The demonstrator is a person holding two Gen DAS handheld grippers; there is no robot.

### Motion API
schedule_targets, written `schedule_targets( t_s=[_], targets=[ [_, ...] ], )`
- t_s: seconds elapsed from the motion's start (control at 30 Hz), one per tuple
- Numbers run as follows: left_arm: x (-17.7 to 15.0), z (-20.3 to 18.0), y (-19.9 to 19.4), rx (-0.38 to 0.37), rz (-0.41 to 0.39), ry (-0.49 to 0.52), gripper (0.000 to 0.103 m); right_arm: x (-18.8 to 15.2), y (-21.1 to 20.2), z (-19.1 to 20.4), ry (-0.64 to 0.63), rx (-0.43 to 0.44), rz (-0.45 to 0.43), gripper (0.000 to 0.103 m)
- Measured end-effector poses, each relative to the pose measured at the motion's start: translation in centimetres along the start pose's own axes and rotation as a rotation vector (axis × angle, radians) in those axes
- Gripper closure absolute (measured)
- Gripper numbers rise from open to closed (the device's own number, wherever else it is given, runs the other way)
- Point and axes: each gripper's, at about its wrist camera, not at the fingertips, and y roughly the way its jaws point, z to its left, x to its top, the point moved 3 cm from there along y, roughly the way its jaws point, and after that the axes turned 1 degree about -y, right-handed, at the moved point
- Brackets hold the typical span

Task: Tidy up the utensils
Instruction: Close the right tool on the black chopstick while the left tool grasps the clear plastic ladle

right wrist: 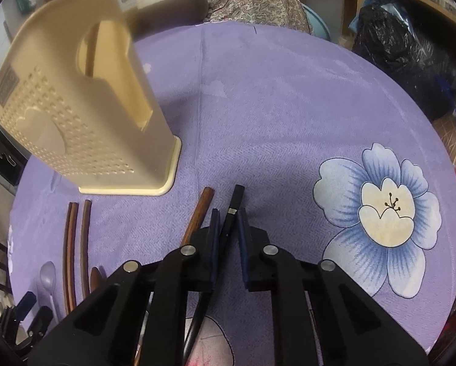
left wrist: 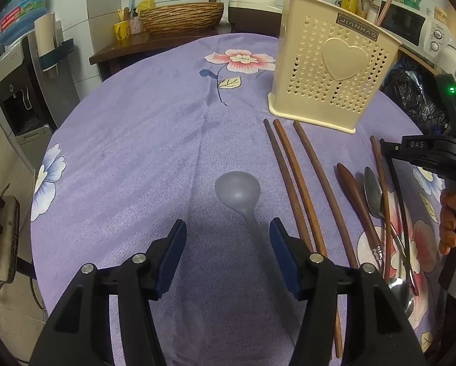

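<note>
**Right wrist view: jaws clamped on a black chopstick, left jaws spread over a pale spoon**

In the right wrist view, the right gripper (right wrist: 228, 213) is clenched on a black chopstick (right wrist: 234, 199). Its blue pads press the stick from both sides, and the squared tip with a small silver band juts past the fingertips toward 12 o'clock. The rest of the stick runs back under the gripper body toward 7 o'clock. A brown chopstick (right wrist: 199, 213) lies just beside the left pad, at 11 o'clock from the jaws, outside the grip. The beige utensil holder (right wrist: 84, 140) stands at 10 o'clock on the purple floral tablecloth (right wrist: 289, 106), well clear of the pads.

In the left wrist view, the left gripper (left wrist: 228, 238) is released, its pads well apart. A translucent grey spoon (left wrist: 237, 187) lies on the cloth with its bowl just beyond the fingertips at 12 o'clock. Its handle runs back between the pads, closer to the right-hand one, with neither pad touching it. Three brown chopsticks (left wrist: 301, 183) lie side by side at 2 o'clock. Further toward 3 o'clock lie a wooden-handled utensil (left wrist: 354, 192) and a metal spoon (left wrist: 374, 192).
</note>
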Motion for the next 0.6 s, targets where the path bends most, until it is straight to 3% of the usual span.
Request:
schedule_targets(
  t_s=[0.27, 0.6],
  targets=[
    [1.8, -1.0, 1.9, 0.042, 0.045, 0.018, 0.046, -0.1, -1.3, -0.7, 0.078, 0.109, -0.026, 0.091],
    [2.8, -2.2, 2.7, 0.075, 0.074, 0.039, 0.050, 0.0, -5.8, -0.3, 0.049, 0.195, -0.136, 0.091]
  ],
)
